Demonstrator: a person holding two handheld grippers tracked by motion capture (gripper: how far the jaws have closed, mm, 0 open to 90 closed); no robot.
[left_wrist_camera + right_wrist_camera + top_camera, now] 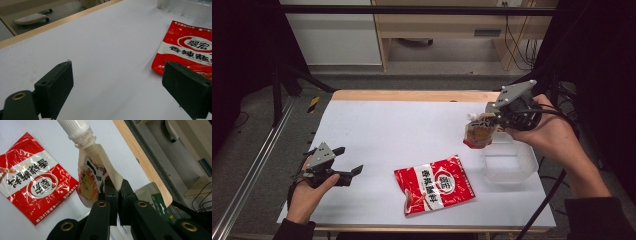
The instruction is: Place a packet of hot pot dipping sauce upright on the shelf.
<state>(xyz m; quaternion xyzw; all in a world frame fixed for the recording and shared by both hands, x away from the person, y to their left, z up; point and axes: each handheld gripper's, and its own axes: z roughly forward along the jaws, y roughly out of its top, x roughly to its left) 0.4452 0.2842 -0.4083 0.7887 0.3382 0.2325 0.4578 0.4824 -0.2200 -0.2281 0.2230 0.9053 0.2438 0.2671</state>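
Right gripper (492, 121) pinches a small orange spouted sauce pouch (479, 132) at 2 o'clock, above the clear plastic tub (510, 162). Probably dropping it in next. Left gripper (347, 162), jaws spread, likely goes for the flat red foil packet (434, 184).

The table (412, 125) carries a flat sauce packet (433, 184) near its front edge, a little right of the middle. To the right of this packet, near the right edge of the table, stands a plastic container (510, 162). Above the back left part of the container hangs a spout pouch (480, 131), off the table, in the closed jaws of the right gripper (497, 116); its cap points to the left and away from the person. The left gripper (347, 162) is at the front left of the table, well apart from the packet, and its spread jaws point to the right, toward the packet.
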